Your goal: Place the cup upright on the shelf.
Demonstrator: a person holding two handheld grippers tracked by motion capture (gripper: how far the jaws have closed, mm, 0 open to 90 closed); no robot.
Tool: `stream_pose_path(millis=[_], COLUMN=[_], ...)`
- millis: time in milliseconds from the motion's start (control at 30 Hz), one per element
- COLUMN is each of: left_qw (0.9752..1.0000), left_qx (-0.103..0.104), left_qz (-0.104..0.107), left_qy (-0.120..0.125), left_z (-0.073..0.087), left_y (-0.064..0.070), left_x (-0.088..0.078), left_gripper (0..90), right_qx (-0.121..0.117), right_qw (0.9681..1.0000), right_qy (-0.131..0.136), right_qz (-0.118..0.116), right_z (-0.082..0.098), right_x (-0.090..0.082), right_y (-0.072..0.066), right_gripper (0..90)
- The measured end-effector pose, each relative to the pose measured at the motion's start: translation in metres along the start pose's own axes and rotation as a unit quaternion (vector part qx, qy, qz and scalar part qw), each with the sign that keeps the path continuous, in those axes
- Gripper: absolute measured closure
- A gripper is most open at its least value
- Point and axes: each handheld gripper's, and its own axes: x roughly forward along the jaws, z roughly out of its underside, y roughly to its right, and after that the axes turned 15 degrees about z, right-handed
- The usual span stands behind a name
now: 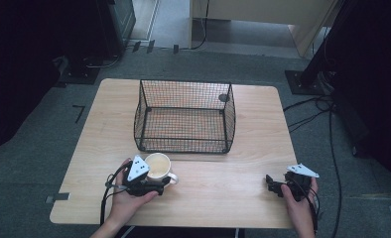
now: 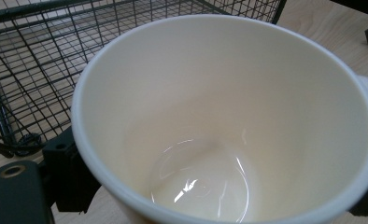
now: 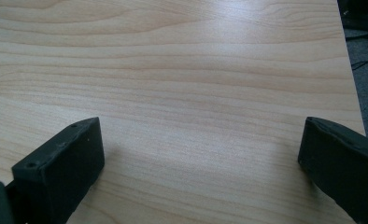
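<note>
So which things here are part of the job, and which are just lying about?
In the job:
cream mug, between the left gripper jaws
wire basket, empty, just beyond the mug

Lying about:
right gripper, open over bare table
floor cables

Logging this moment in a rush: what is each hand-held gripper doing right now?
Left hand-held gripper: shut on the mug, jaws on either side of it.
Right hand-held gripper: open, holding nothing, over the table.

High cam looks down on table (image 1: pixel 223 188); claw cams skim it close.
</note>
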Motion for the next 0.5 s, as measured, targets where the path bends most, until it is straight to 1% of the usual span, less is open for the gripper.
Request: stream_pose_path(millis=[67, 167, 333, 433, 500], left_qw=[1.0, 1.0, 0.9997, 0.9995, 0.9993], left_qx=[0.002, -0.003, 0.0, 0.003, 0.006], left_qz=[0.0, -0.003, -0.005, -0.01, -0.018], left_qy=[0.001, 0.009, 0.022, 0.028, 0.031], left_z=[-0.003, -0.01, -0.022, -0.03, -0.036], left_y=[0.0, -0.001, -0.001, -0.003, -0.004], left_x=[0.001, 0.001, 0.0, -0.003, -0.005], left_gripper=[8.8, 8.8, 8.8, 8.8, 8.8], right_qx=[0.001, 0.001, -0.001, -0.001, -0.001], right_qw=[1.0, 1.0, 1.0, 1.0, 1.0], right_qy=[-0.001, -0.001, 0.0, 0.001, 0.0], right_qz=[0.0, 0.0, -0.002, -0.003, -0.003], right_z=[0.0, 0.0, 0.0, 0.0, 0.0], right_x=[0.0, 0.0, 0.0, 0.0, 0.0], right_y=[0.0, 0.0, 0.0, 0.0, 0.0], right_gripper=[0.2, 0.2, 0.2, 0.2, 0.2])
